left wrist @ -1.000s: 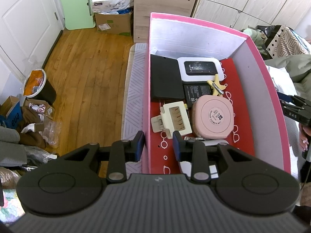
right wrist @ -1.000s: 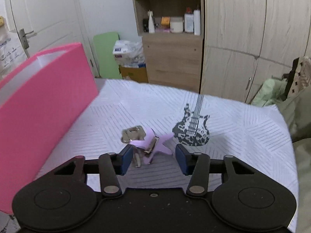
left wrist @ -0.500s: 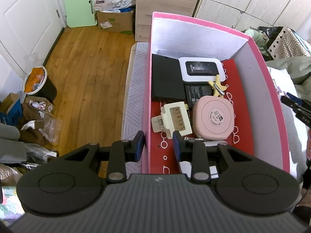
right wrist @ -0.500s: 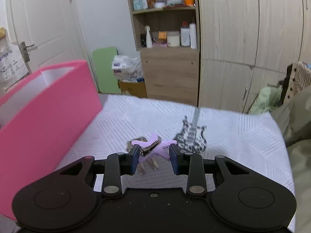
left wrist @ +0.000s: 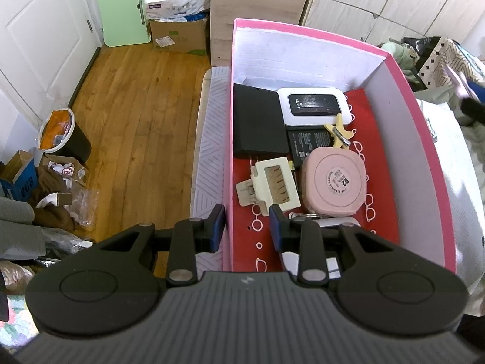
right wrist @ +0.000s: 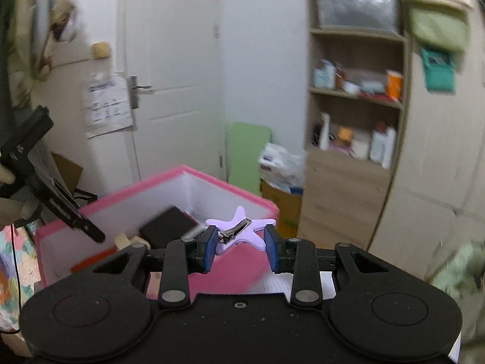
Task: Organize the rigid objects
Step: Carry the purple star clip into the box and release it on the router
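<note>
My right gripper (right wrist: 240, 244) is shut on a purple star hair clip (right wrist: 239, 229) and holds it in the air beside the pink box (right wrist: 157, 182). In the left wrist view the pink box (left wrist: 424, 139) has a red floor and holds a black case (left wrist: 259, 121), a white WiFi device (left wrist: 313, 106), a yellow star clip (left wrist: 339, 135), a pink square case (left wrist: 335, 180) and a cream claw clip (left wrist: 268, 183). My left gripper (left wrist: 247, 227) straddles the box's near left wall; its jaws stand a little apart with the wall between them.
The box stands on a bed with a white patterned cover (left wrist: 210, 139). A wooden floor (left wrist: 130, 115), a bin (left wrist: 62, 136) and clutter lie to the left. A door (right wrist: 172, 60), a shelf unit (right wrist: 354, 91) and wardrobes stand beyond.
My right gripper closed on the purple star clip, lifted it off the bed and swung left toward the pink box. The left gripper stayed at the box wall.
</note>
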Motion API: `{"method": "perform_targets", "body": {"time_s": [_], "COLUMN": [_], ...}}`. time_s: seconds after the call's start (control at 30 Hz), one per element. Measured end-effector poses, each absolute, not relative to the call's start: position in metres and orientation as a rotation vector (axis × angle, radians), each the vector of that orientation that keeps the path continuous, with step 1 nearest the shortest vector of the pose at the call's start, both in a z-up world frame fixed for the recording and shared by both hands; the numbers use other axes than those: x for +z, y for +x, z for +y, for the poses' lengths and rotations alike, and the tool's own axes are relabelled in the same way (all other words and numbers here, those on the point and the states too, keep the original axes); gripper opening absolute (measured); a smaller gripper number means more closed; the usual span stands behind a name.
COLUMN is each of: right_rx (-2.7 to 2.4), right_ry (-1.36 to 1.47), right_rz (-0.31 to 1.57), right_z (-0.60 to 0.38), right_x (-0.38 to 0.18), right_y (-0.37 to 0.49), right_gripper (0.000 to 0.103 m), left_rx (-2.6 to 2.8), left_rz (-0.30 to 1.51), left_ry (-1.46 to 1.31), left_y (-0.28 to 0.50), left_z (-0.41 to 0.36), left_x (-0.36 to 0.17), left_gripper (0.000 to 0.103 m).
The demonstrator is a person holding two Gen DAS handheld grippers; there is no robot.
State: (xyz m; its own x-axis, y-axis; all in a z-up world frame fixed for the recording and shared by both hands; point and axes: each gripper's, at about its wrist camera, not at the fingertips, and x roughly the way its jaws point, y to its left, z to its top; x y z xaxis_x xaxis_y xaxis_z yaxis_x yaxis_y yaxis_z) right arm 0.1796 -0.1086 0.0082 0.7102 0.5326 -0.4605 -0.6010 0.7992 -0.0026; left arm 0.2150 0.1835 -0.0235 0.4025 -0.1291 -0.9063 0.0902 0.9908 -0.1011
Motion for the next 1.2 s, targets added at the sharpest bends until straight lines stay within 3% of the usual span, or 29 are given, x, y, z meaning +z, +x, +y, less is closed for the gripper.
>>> {"method": "perform_targets", "body": {"time_s": [0.47,0.87,0.97,1.2], "right_rx": [0.735,0.733,0.731,0.771], "right_ry": [-0.303,-0.377,-0.318,-0.147], "right_rz": [0.799,0.869,0.875,0.782], "right_z": [0.010,0.046,0.038,-0.010], "right_x": [-0.023,-0.045,-0.040,-0.003], "right_y": [0.282,0.298,0.298,0.266], "right_gripper": [0.038,0.039,0.048,0.051], "left_rx": [-0.139,-0.136,-0.137,-0.142], "left_rz": [1.144,1.142,1.143,1.148], "left_ry": [-0.014,-0.022,-0.023,-0.026], "left_y": [0.216,0.216,0.216,0.217], "left_z": [0.180,0.182,0.182,0.182], "left_x": [-0.022,-0.022,-0.022,-0.022], "left_gripper": [0.029,0.029,0.029,0.029]}}
